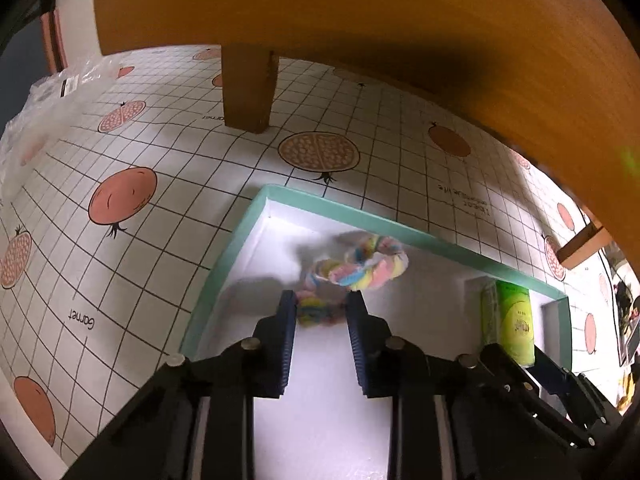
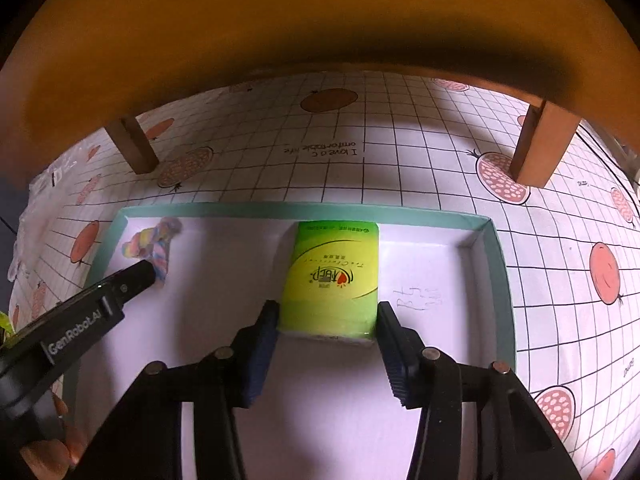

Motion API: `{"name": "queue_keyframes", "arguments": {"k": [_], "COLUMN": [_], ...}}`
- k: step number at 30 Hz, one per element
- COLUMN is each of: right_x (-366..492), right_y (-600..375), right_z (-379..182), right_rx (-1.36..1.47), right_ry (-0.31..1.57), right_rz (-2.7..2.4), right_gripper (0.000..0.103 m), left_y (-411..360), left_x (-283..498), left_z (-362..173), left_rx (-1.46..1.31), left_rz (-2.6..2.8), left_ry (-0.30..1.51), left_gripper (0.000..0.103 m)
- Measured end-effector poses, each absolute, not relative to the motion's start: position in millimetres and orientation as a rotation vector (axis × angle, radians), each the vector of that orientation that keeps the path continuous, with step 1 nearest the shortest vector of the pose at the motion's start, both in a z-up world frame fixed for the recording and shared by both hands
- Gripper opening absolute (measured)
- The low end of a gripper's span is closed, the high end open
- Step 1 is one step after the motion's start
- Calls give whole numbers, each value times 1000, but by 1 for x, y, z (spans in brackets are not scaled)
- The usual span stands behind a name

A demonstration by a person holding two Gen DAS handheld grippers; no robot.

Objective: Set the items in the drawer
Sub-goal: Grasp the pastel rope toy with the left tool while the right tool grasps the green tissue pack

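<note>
Gridded tablecloth (image 2: 420, 168) printed with pomegranates covers the surface under a wooden shelf (image 2: 280, 20) on legs. On it sits a shallow teal-rimmed drawer (image 2: 498, 280) with a white floor. At its middle lies a green tissue pack (image 2: 332, 280), the right gripper (image 2: 328, 322) straddling its near end with fingers spread, seemingly released. At ten o'clock, in the far left corner, a pastel braided rope (image 1: 360, 264) is pinched at one end by the left gripper (image 1: 322, 312).
</note>
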State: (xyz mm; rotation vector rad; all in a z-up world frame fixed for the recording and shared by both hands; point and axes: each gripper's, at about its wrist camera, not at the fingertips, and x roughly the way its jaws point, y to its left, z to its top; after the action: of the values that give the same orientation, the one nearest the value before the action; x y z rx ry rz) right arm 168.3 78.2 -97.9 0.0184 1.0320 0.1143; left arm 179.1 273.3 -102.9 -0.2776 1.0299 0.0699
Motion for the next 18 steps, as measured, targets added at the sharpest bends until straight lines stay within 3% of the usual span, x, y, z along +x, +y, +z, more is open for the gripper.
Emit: {"name": "queue_keyframes", "arguments": {"k": [10, 14, 16, 18], "right_x": [152, 146, 142, 138], "right_y": [76, 73, 71, 69], "right_z": [-95, -90, -88, -86], "right_rx": [2, 6, 2, 3], "right_ry": [1064, 1071, 1080, 1086], "right_rz": [116, 117, 113, 113], "right_gripper": [51, 51, 51, 51], "left_y": [284, 290, 296, 301], "left_x": [166, 156, 151, 145], "left_z": [-105, -104, -104, -104], "left_rx": [-342, -373, -404, -439], "left_rz": [77, 85, 91, 103], "left_ry": [1055, 1063, 1074, 1088], "left_gripper": [21, 15, 4, 4]}}
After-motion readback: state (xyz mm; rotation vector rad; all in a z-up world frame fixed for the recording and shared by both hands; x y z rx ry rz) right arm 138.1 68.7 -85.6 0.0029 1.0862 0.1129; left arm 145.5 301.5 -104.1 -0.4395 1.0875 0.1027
